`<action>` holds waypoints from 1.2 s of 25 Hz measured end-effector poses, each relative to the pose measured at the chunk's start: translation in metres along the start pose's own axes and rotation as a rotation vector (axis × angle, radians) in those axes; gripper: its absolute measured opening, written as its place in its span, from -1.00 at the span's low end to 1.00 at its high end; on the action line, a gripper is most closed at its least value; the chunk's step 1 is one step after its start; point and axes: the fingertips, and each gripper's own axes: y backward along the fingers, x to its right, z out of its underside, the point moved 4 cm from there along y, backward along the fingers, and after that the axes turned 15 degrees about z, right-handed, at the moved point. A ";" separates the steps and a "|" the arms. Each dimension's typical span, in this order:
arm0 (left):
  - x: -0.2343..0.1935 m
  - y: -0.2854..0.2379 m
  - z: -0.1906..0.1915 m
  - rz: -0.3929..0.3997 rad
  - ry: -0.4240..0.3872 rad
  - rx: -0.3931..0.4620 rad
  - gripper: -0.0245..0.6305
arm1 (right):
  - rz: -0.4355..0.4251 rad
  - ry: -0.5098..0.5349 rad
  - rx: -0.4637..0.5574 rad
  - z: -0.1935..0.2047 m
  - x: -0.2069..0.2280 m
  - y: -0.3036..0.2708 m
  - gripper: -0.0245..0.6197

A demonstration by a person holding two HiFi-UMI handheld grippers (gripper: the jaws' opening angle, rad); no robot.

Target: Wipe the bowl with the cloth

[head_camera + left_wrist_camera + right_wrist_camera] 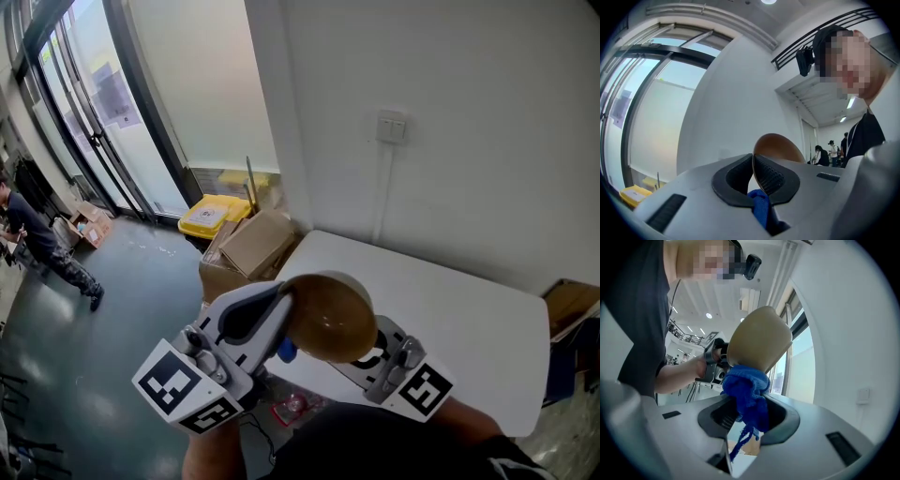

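Observation:
A brown bowl (328, 317) is held up in the air over the near edge of the white table (469, 328). My left gripper (286, 305) is shut on its rim, and in the left gripper view the thin rim (778, 146) stands clamped between the two black pads (771, 176). My right gripper (745, 416) is shut on a bunched blue cloth (746, 392), which presses against the bowl's outer side (759, 338). In the head view the bowl hides the right gripper's tips; only its body (405, 370) and a bit of cloth (286, 352) show.
Cardboard boxes (253, 246) and a yellow bin (208, 217) stand on the floor past the table's left end. A white wall with a switch (391, 127) runs behind the table. Glass doors (84, 103) are at far left, with a person (42, 239) near them.

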 end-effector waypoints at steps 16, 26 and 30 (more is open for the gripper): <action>0.005 0.024 0.009 -0.041 -0.142 -0.175 -0.84 | -0.065 -0.039 0.035 -0.028 0.031 0.044 -0.57; 0.038 0.014 0.020 0.121 -0.247 -0.324 -0.86 | -0.217 0.109 0.053 -0.059 0.034 0.051 -0.57; 0.045 0.011 0.028 0.166 -0.316 -0.452 -0.86 | -0.293 0.162 0.018 -0.058 0.031 0.049 -0.57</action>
